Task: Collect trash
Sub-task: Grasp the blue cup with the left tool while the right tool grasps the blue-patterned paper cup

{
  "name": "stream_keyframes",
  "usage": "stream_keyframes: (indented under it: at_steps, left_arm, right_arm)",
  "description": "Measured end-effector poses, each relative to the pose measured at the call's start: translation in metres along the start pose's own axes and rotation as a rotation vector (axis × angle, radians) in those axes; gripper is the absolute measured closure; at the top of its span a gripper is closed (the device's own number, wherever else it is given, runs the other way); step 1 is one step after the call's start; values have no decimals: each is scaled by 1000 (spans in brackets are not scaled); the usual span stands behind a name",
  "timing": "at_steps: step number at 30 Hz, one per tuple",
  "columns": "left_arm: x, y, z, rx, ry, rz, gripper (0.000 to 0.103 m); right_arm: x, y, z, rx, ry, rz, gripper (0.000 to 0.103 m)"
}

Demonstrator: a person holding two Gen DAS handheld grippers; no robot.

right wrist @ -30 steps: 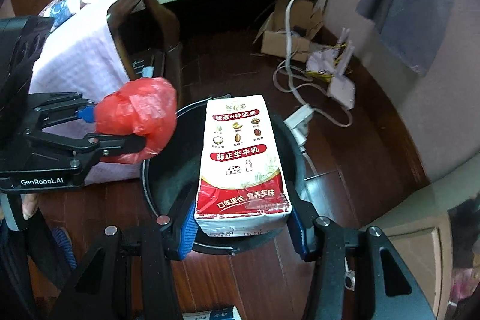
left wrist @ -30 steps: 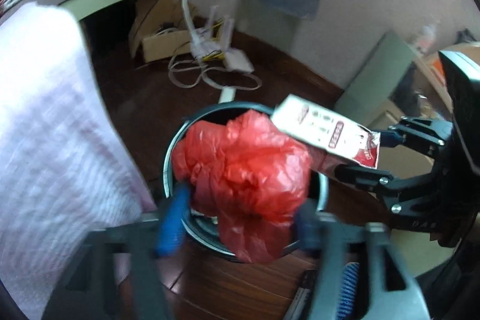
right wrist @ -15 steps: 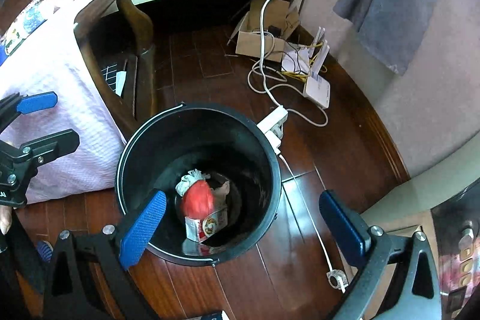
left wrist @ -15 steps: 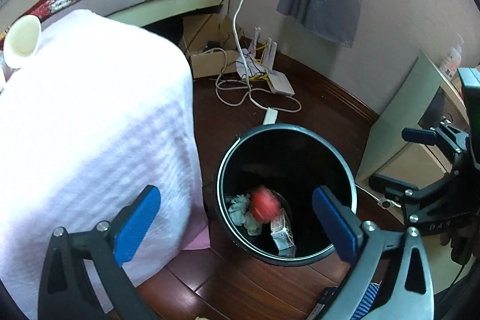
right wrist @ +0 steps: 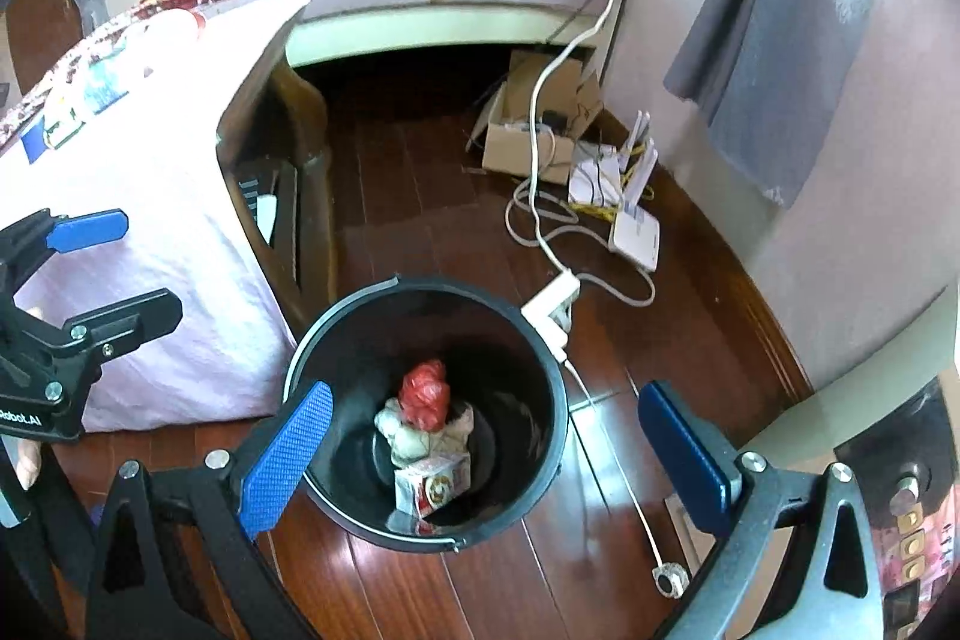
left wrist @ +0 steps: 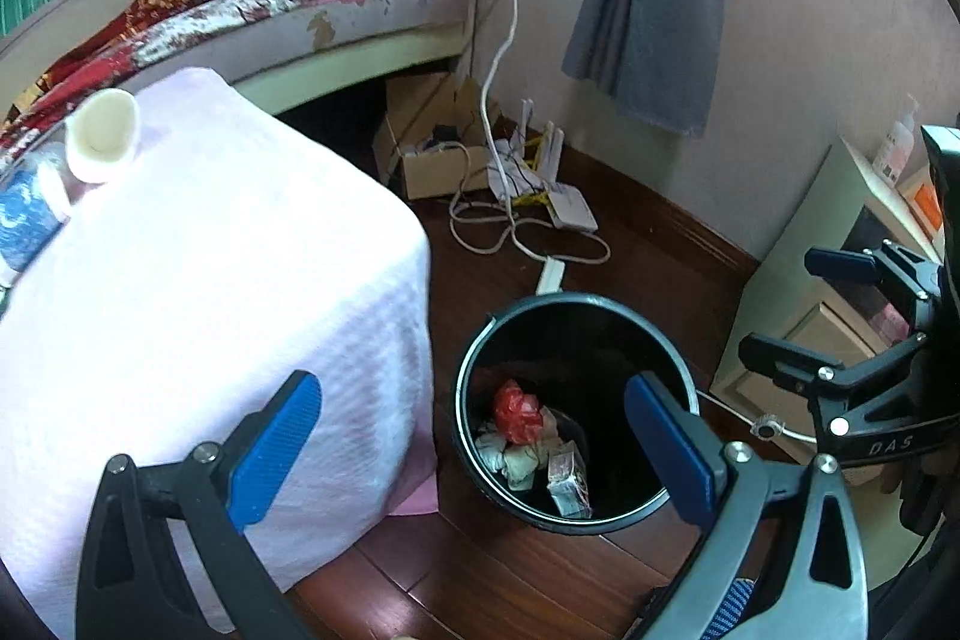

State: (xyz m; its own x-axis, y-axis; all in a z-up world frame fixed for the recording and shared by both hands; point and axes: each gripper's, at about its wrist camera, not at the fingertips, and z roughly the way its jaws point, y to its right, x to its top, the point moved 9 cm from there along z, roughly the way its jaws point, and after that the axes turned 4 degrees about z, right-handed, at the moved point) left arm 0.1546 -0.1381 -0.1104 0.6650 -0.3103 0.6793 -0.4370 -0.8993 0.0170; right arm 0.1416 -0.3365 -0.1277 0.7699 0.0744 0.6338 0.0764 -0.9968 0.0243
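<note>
A black round bin (left wrist: 474, 370) (right wrist: 540, 358) stands on the dark wood floor beside a table draped in a pale pink cloth (left wrist: 210, 280) (right wrist: 150, 196). At its bottom lie a crumpled red plastic bag (left wrist: 516, 409) (right wrist: 426, 394), a milk carton (left wrist: 567, 478) (right wrist: 432, 484) and white paper scraps. My left gripper (left wrist: 474, 448) hangs above the bin, open and empty. My right gripper (right wrist: 486, 454) also hangs over it, open with nothing between its fingers. Each gripper shows at the edge of the other's view.
A paper cup (left wrist: 102, 136) and a blue-labelled bottle (left wrist: 24, 220) lie on the cloth. A power strip (right wrist: 549, 304), white cables, a router (right wrist: 636, 232) and a cardboard box (left wrist: 432, 160) sit on the floor behind the bin. A bed (left wrist: 300, 16) is at the back, a pale cabinet (left wrist: 828, 280) on the right.
Both grippers opened and let go: the red bag and the milk carton fell into the bin. Both grippers then rose, so the bin looks smaller and lower.
</note>
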Motion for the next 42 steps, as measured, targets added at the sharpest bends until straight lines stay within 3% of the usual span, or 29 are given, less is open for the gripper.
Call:
stream_keyframes:
  at_steps: [9, 18, 31, 37, 42]
  left_arm:
    - [8, -39, -30, 68, 58, -44, 1]
    - [-2, -97, -55, 154, 81, -122, 1]
    - [-37, -221, -98, 342, 96, -274, 1]
    - [-58, -282, -125, 436, 114, -359, 1]
    - [-69, -323, -137, 445, 128, -419, 4]
  right_arm:
    - [38, -33, -24, 53, 90, -7, 0]
    - [69, -91, -29, 141, 134, -60, 0]
    - [120, -199, -26, 304, 202, -120, 0]
    - [138, -254, -26, 324, 210, -156, 0]
    - [153, -304, -25, 392, 226, -196, 0]
